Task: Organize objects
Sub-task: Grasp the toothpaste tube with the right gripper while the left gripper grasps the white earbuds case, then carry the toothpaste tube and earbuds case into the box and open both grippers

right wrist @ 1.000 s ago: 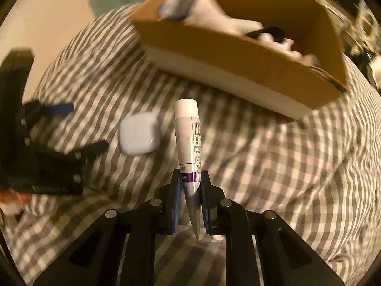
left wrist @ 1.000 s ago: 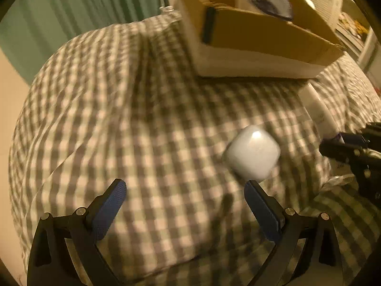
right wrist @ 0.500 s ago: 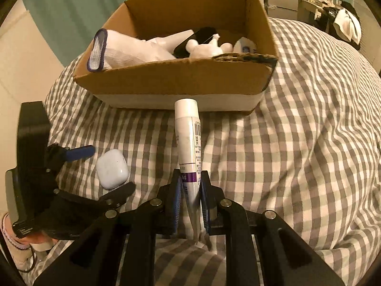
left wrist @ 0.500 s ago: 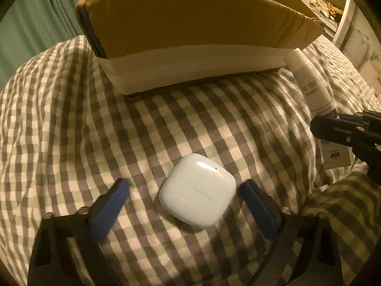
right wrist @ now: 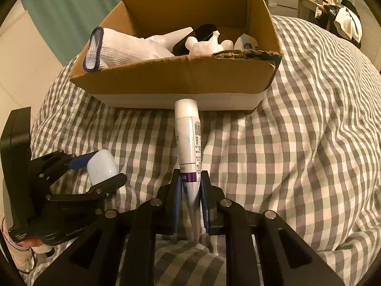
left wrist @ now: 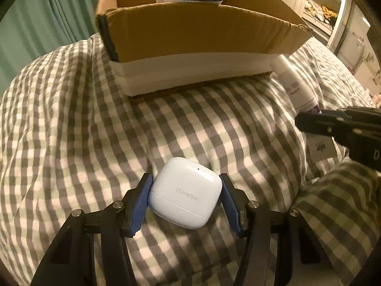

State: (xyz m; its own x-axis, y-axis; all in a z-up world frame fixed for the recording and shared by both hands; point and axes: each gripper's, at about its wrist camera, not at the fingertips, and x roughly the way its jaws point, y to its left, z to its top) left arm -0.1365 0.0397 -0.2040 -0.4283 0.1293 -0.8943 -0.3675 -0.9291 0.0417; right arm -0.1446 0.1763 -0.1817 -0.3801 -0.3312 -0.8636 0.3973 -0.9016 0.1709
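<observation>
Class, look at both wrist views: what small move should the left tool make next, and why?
Probably finish closing, then lift. The left tool is closing with the white case between its pads; the case lies on the checked cover, and a small gap seems to remain at the right-hand pad. The box lies just ahead. The right tool already grips the tube.

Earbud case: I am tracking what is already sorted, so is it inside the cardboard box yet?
No, the earbud case lies on the checked bedcover in front of the cardboard box, between the left gripper fingers.
</observation>
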